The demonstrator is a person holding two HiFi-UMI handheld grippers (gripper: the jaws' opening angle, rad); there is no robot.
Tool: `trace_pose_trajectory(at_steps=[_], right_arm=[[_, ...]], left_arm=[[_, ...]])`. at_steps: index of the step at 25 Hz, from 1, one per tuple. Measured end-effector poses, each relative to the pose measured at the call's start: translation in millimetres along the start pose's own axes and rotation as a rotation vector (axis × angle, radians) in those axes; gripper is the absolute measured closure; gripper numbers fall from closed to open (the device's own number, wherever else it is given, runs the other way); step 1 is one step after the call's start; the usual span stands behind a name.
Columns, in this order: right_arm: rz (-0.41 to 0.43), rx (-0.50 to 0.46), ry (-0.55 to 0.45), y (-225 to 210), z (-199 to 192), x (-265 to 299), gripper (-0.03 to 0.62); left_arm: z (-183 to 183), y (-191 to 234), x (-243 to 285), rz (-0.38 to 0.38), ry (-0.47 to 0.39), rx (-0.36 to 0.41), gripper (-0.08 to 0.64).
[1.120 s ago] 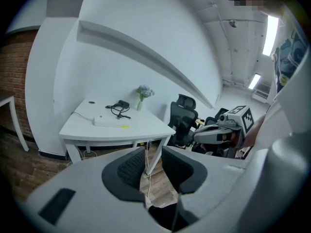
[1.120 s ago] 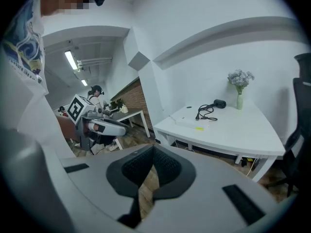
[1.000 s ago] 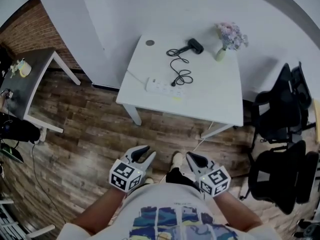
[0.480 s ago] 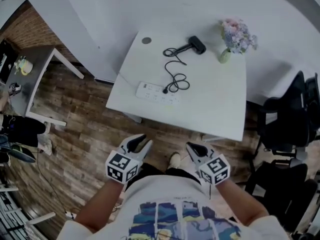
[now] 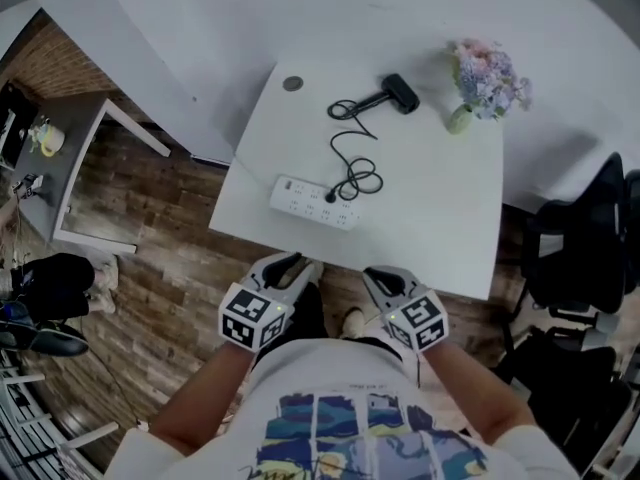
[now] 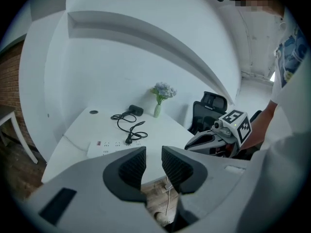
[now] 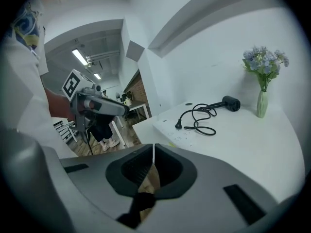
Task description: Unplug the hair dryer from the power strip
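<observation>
A small pale vase (image 5: 459, 118) holding a bunch of blue and pink flowers (image 5: 488, 73) stands at the far right corner of a white table (image 5: 440, 218). The black hair dryer (image 5: 400, 93) lies just left of it. Its cord (image 5: 350, 163) loops toward the white power strip (image 5: 300, 196) near the front edge, and the plug (image 5: 330, 196) stands on the strip. The left gripper (image 6: 153, 164) hangs short of the table with its jaws a little apart and nothing between them. The right gripper (image 7: 153, 152) hangs beside it, jaws pressed together and empty. Both are well apart from the plug and the strip, which lie ahead of them and slightly to the left. Half a second earlier a band of wooden floor (image 5: 150, 228) showed between the grippers and the table; now their tips reach its front edge.
</observation>
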State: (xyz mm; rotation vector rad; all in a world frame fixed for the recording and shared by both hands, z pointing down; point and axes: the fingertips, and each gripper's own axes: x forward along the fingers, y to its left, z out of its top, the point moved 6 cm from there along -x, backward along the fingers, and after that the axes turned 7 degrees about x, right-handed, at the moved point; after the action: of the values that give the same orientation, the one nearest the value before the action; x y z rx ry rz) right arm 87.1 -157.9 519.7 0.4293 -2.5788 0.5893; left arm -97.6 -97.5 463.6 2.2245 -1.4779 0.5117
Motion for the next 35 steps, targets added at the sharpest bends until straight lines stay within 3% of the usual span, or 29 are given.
trace_pose_trajectory(at_steps=[14,35], right_arm=[[-0.094,-0.043,0.104,-50,18,87,0.592],[-0.176,0.012,0.112,-73,19,143,0.592]], left_arm=[[20,85,93,-0.156,0.095,0.107,0.466],[11,115,172,-0.314,0.231,0.225,0.465]])
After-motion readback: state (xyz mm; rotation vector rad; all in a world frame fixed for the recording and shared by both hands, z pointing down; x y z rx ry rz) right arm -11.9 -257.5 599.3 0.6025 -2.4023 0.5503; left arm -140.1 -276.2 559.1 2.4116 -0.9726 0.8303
